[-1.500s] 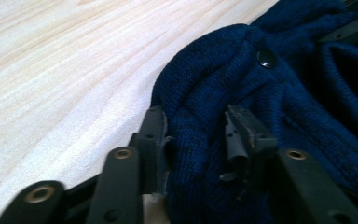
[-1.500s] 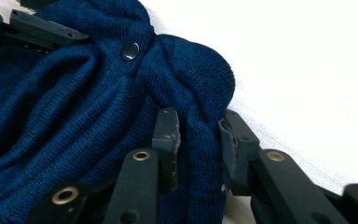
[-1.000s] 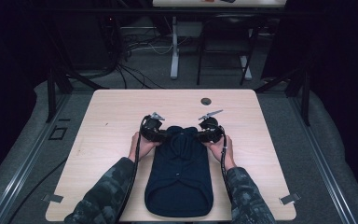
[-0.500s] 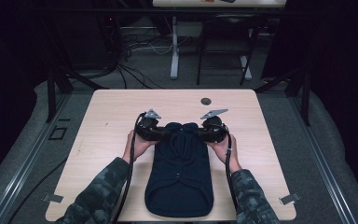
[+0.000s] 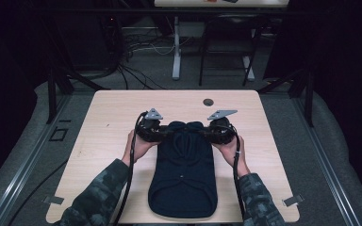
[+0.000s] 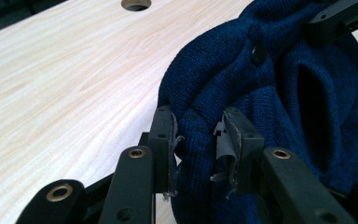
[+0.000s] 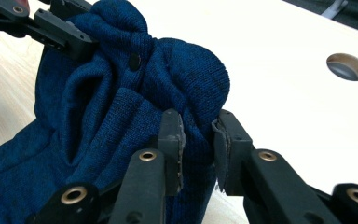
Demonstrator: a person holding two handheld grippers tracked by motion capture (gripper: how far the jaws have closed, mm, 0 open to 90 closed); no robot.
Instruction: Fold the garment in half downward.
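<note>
**Two grippers gather the far end of a navy knit on the bench**

Since a second ago both grippers have crept a little away from the person along the bench, and the garment's far end has bunched up higher between them. The left gripper (image 5: 166, 133) and the right gripper (image 5: 206, 133) each bite a fold of the dark blue knitted garment (image 5: 184, 174), one at each far corner; in the gripper views the left gripper (image 6: 200, 137) and the right gripper (image 7: 198, 135) have their jaws clamped on thick folds of wool, cloth filling the gap between the pads. The rest of the garment lies flat on the bench (image 5: 103, 122), stretching from the grippers back toward the person's edge, roughly midway across it. A round cable hole (image 5: 209, 101) sits beyond the garment, just to the right-gripper side.

The step in hand looks like a fold of the far end back over the body. Done well, it calls for both hands to rise together and travel level, keeping the edge taut between them so the knit does not sag or twist, and for the grip to hold until the fold lies square.

A small dark button (image 6: 258, 55) shows near the bunched end. No brand, label or writing can be read, though the high view is dim.
</note>
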